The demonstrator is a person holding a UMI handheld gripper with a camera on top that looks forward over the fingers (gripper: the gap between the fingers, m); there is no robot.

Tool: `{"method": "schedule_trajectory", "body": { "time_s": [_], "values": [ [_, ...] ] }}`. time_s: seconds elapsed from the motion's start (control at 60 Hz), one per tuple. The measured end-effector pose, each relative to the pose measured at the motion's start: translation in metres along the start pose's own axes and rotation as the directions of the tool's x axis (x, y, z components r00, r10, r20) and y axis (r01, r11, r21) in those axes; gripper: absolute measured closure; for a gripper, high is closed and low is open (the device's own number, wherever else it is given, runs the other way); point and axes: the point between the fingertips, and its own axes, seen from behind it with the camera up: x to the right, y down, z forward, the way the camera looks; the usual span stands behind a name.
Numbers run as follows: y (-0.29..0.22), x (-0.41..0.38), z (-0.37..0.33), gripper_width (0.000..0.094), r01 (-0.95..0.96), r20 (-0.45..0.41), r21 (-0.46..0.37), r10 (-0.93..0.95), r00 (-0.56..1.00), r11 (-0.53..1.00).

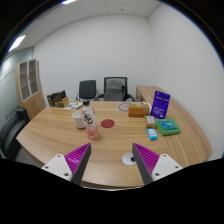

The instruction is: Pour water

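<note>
Fingers of my gripper [110,160] spread apart, nothing held; cup [79,120] and pink bottle [92,127] sit on table [60,140] well ahead, slightly left.

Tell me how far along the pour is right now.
Nothing looks done. The claw is open and empty, above the near table edge. The cup and the bottle stand untouched beyond it. Reaching, grasping and pouring are all left.

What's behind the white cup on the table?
Behind the white cup the bare wooden table runs to two black office chairs by the white wall. A pink-capped clear bottle stands beside it. The cup's inside is not visible.
</note>
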Motion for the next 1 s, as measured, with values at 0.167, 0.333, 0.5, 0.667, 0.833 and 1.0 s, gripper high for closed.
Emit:
{"method": "schedule_trajectory", "body": {
  "time_s": [0.167,0.333,0.5,0.667,0.833,1.0],
  "values": [
    [0.002,-0.055,0.046,0.0081,0.004,0.056,0.024,-0.005,0.998,1.000],
    [-0.018,-0.083,0.114,0.0082,-0.003,0.039,0.081,0.000,0.999,0.997],
    [-0.033,-0.099,0.190,0.0088,0.003,-0.019,0.125,-0.001,1.000,0.992],
    [-0.031,-0.102,0.250,0.0201,0.015,-0.078,0.130,-0.005,0.997,0.991],
    [-0.032,-0.100,0.272,0.0467,0.000,-0.110,0.158,0.018,0.994,0.987],
    [-0.032,-0.098,0.273,0.0599,-0.018,-0.131,0.155,0.039,0.991,0.988]
  ]
}}
